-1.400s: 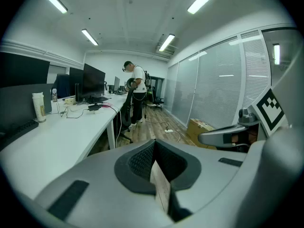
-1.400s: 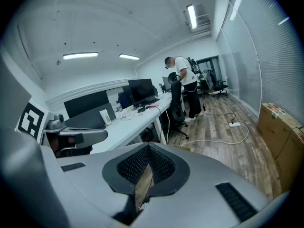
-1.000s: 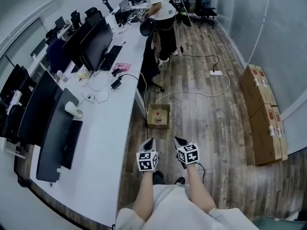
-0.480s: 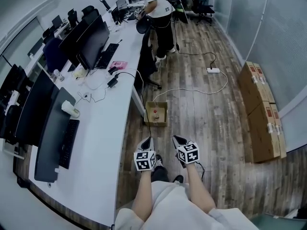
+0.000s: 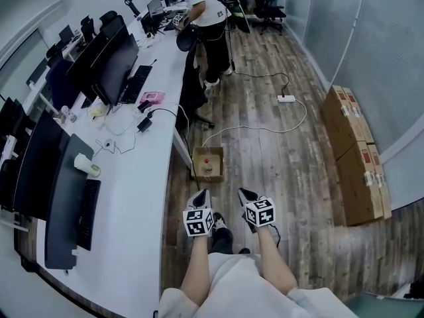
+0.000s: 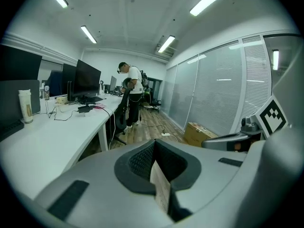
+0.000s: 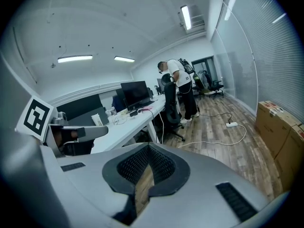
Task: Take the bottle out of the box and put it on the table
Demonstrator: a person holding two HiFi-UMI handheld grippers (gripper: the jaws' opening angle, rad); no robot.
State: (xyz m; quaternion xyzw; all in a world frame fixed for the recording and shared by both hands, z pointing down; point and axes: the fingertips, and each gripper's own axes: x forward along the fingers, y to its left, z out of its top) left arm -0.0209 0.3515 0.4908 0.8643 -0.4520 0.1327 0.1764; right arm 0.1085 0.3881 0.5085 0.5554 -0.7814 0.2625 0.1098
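While both tools hang short of it, the box [image 5: 218,156] sits on the wooden floor [image 5: 285,177] just beside the long white worktop [image 5: 132,197], and the bottle [image 5: 207,167] with its red cap is inside it. The left tool [image 5: 204,196] and the right tool [image 5: 246,195] point toward the box side by side. Each one's jaws are together with nothing between them, as each gripper view shows.

A strip of bare boards lies between the tool tips and the near wall of the box. To the right the floor is open as far as the stacked cartons [image 5: 351,148] along the glass wall. A white cable [image 5: 252,128] runs across the boards from near the box to a power strip [image 5: 285,99]. Beyond the box a black chair [image 5: 192,91] stands against the worktop edge, and further on a person [image 5: 202,12] stands at that same worktop. On its near part a keyboard [image 5: 85,214] and a cup [image 5: 85,165] lie well back from the edge, leaving a bare white margin along it.

No writing can be read. The cartons carry red and white labels too small to make out, and the cubes on the tools show only black and white squares.

Against a second ago, the box, power strip and cartons lie further left in the head view and the cup lies lower. The jaws are unchanged.
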